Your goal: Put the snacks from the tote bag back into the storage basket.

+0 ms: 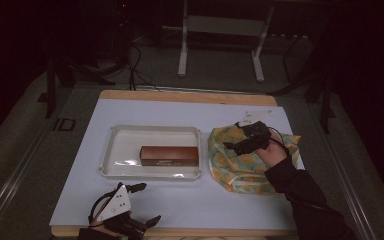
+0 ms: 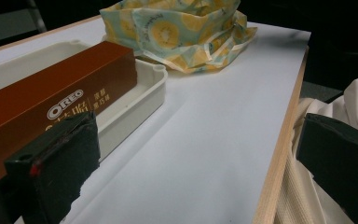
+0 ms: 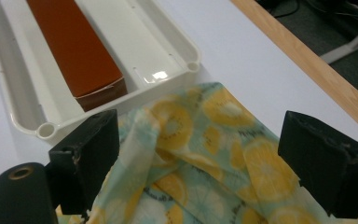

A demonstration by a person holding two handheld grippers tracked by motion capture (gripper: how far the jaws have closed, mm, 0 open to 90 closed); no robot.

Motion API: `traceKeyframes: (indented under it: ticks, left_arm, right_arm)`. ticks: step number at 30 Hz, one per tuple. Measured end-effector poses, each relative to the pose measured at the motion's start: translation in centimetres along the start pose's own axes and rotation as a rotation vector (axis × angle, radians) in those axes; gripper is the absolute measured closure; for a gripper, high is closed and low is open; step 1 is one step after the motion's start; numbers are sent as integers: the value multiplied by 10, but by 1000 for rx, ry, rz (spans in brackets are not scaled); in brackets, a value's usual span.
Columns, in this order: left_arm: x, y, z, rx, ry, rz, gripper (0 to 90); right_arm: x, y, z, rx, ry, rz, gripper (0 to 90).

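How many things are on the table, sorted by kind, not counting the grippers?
White plastic tray: 1
Brown Oreo box, lying in the tray: 1
Fruit-print bag, beside the tray: 1
Total: 3

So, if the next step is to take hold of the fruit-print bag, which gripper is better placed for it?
The right gripper. It hovers over the fruit-print bag, jaws open with the fabric between them. The left gripper sits open at the table's near edge, well away.
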State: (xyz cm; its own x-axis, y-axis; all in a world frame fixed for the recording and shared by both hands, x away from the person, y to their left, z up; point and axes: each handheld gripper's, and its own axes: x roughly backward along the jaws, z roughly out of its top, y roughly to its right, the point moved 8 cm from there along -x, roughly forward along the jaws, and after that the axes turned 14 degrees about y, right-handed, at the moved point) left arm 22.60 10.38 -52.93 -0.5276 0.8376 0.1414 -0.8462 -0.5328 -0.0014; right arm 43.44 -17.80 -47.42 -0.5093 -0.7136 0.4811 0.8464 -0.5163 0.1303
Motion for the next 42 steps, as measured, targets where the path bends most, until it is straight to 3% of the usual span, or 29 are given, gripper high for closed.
traceKeyframes:
  ticks: [6,13,22,24,31,42]
  left_arm:
    - [0,0,0,-1,-1,0,0]
    - [0,0,0,0,-1,0,0]
    - [0,0,0,-1,-2,0,0]
    - [0,0,0,-1,-1,1,0]
    - [0,0,0,0,-1,1,0]
    - [0,0,0,0,-1,1,0]
  right_arm:
    - [16,8,-8,-52,53,-60,128]
    - [32,15,-22,-63,84,-142,128]
    - [47,12,-41,-86,100,-210,127]
    - [54,13,-48,-93,119,-253,127]
    - [67,15,-58,-115,147,-322,124]
    - [85,13,-77,-154,184,-396,128]
